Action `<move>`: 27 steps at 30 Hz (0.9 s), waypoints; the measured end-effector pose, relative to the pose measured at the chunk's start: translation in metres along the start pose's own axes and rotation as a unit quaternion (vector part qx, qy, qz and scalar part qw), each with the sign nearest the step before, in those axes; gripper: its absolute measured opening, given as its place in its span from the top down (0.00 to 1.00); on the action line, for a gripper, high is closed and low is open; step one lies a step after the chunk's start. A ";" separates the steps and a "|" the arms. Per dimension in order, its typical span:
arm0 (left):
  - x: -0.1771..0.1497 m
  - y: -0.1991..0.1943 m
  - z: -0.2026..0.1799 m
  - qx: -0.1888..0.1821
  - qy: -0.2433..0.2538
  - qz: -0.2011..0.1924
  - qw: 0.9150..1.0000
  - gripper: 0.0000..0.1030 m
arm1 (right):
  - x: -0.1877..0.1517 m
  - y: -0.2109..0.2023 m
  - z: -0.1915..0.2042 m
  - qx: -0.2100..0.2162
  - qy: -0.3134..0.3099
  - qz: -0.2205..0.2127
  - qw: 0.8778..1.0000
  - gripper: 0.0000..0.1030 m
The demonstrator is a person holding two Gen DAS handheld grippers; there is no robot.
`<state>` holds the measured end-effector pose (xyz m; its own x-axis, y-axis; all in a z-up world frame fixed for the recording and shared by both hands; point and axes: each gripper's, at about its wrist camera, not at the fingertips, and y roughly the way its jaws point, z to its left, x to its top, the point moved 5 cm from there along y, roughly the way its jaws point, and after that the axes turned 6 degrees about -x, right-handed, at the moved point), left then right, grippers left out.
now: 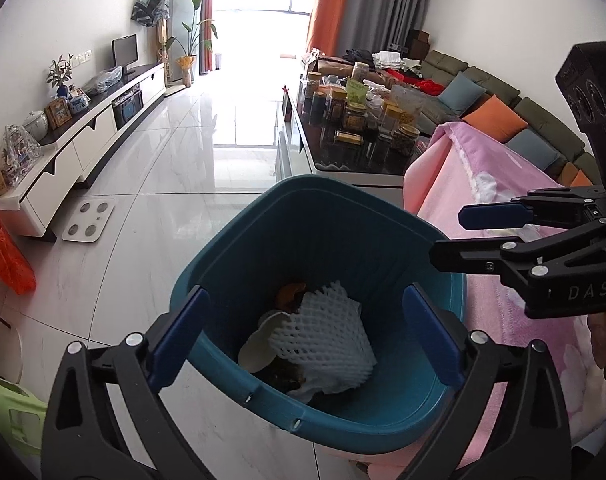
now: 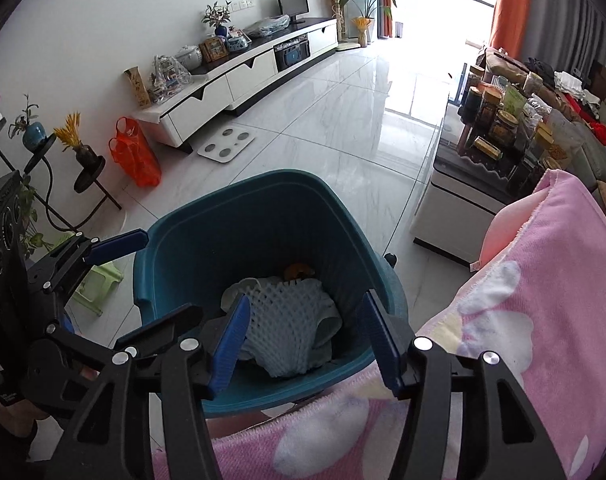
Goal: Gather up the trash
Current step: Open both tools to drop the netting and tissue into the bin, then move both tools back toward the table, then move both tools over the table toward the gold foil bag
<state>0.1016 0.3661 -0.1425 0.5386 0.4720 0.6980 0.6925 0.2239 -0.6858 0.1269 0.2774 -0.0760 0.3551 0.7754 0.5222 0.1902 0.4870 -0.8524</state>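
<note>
A teal trash bin (image 1: pixel 343 240) stands on the floor beside a pink-covered surface; it also shows in the right wrist view (image 2: pixel 207 240). Inside lie a white foam fruit net (image 1: pixel 323 336) (image 2: pixel 291 320), a pale shell-like scrap (image 1: pixel 259 344) and an orange peel (image 1: pixel 291 294) (image 2: pixel 299 270). My left gripper (image 1: pixel 303 336) is open and empty above the bin's mouth. My right gripper (image 2: pixel 307 340) is open and empty over the bin's near rim; it shows from the side in the left wrist view (image 1: pixel 459 236).
A pink blanket (image 1: pixel 503 220) (image 2: pixel 543 300) covers the surface right of the bin. A low table with several jars (image 1: pixel 355 120) stands behind. A white TV cabinet (image 2: pixel 243 76), a bathroom scale (image 2: pixel 225 142), an orange bag (image 2: pixel 137 152) and a green stool (image 1: pixel 11 412) lie left.
</note>
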 end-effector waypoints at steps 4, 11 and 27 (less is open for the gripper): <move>0.008 -0.024 0.004 0.021 -0.003 -0.027 0.999 0.06 | 0.000 -0.025 -0.010 0.002 0.022 -0.036 0.999 0.37; 0.024 -0.069 0.003 0.038 -0.007 -0.074 0.996 0.06 | -0.006 -0.067 -0.032 -0.006 0.053 -0.088 0.995 0.26; 0.038 -0.146 -0.092 -0.037 0.035 -0.147 0.988 0.06 | -0.068 -0.154 -0.095 -0.067 0.140 -0.188 0.970 0.07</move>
<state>0.0656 0.2727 0.0030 0.3394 0.3352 0.8789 0.8553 0.2788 -0.4367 0.1600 0.1115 0.0168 0.4680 0.4047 0.7856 0.4655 0.6428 -0.6084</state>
